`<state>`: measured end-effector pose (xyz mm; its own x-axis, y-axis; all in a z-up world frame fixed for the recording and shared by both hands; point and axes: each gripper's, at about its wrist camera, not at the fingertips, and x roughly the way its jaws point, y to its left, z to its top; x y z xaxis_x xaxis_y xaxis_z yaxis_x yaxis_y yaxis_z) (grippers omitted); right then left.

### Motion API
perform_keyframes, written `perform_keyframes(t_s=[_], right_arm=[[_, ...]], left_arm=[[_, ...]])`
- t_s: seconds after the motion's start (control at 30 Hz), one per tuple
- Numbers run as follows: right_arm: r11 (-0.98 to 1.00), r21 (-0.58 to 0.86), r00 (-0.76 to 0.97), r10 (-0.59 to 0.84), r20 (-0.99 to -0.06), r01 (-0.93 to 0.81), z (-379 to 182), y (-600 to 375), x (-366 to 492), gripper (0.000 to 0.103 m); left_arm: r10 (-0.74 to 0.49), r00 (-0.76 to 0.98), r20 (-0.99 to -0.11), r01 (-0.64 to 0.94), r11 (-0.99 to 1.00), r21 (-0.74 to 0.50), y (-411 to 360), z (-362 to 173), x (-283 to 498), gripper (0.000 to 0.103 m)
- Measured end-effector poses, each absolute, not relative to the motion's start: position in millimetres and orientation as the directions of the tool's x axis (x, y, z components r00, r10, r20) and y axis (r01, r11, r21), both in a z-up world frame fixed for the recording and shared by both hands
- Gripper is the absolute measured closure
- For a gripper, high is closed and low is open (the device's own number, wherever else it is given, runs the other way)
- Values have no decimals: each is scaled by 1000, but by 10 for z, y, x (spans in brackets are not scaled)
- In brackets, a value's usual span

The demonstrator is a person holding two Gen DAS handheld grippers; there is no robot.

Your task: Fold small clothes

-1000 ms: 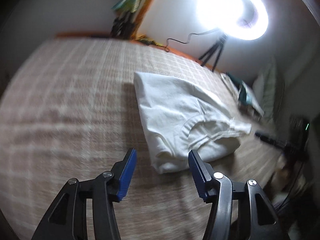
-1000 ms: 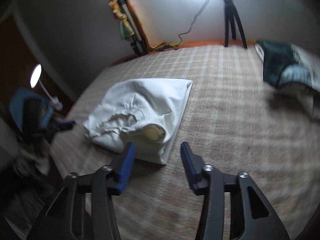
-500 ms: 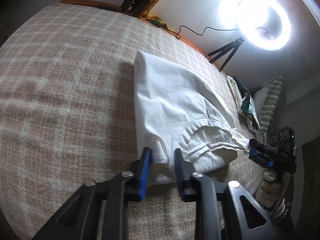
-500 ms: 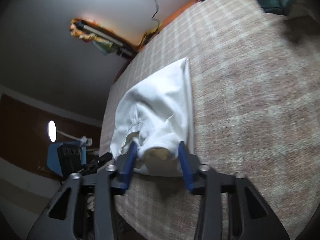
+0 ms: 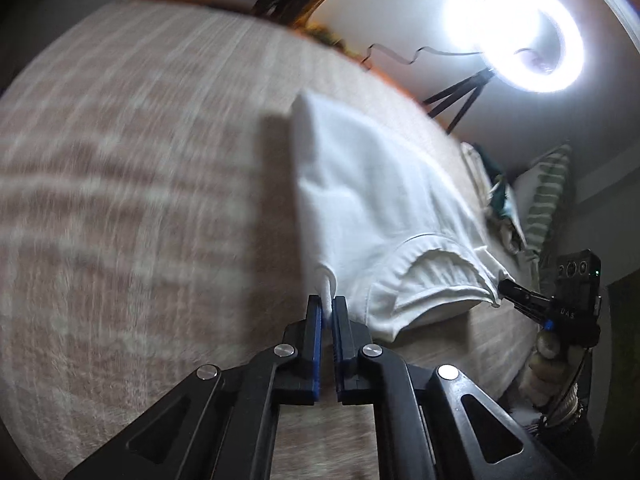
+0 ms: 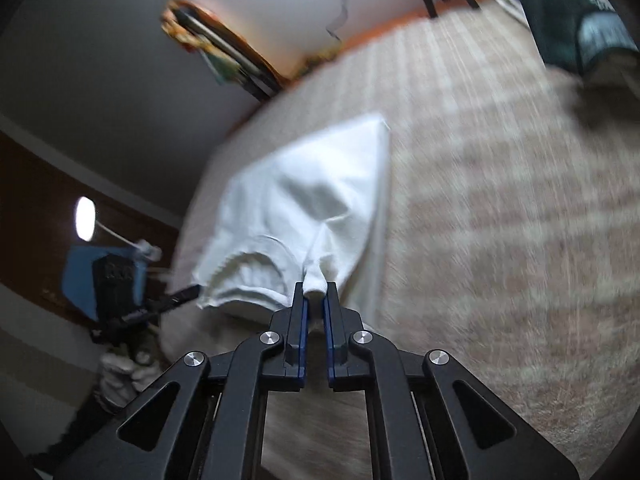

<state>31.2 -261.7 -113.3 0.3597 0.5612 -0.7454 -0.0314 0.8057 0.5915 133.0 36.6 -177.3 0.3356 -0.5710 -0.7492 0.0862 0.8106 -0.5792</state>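
A white folded garment (image 5: 372, 200) lies on the checked bedspread (image 5: 140, 200), its ribbed neck opening (image 5: 432, 272) toward me. My left gripper (image 5: 327, 306) is shut on the near corner of the garment, lifting it a little. In the right wrist view the same garment (image 6: 320, 200) shows, and my right gripper (image 6: 315, 294) is shut on its other near corner beside the neck opening (image 6: 256, 268). Both near corners are pulled up off the bed.
A bright ring light (image 5: 528, 36) on a tripod stands beyond the bed. Pillows and dark folded cloth (image 6: 576, 28) lie at the far right of the bed. A black device on a stand (image 5: 572, 300) is beside the bed edge.
Both grippers closed fully on the garment's near corners and lifted them. The views are blurred by motion.
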Motion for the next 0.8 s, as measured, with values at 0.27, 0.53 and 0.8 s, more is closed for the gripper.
perform_keyframes(t_s=[0.27,0.53,0.8], right_arm=[[884,460,343,458,-820,-80,-1123,-2508,330,97],[917,374,413,397,-820,-138,-888,-2594,347,91],[913,283,512,400,-760,-294,-658,-1935,921,91]], left_arm=[[-491,365,-791,168,871,-463,282,-1667,1236,83],[-440,462,-770,138,893,-428,498,-1420,1212,66],[-453,467,-760,214,891,-399,35,-1317,1384,66]])
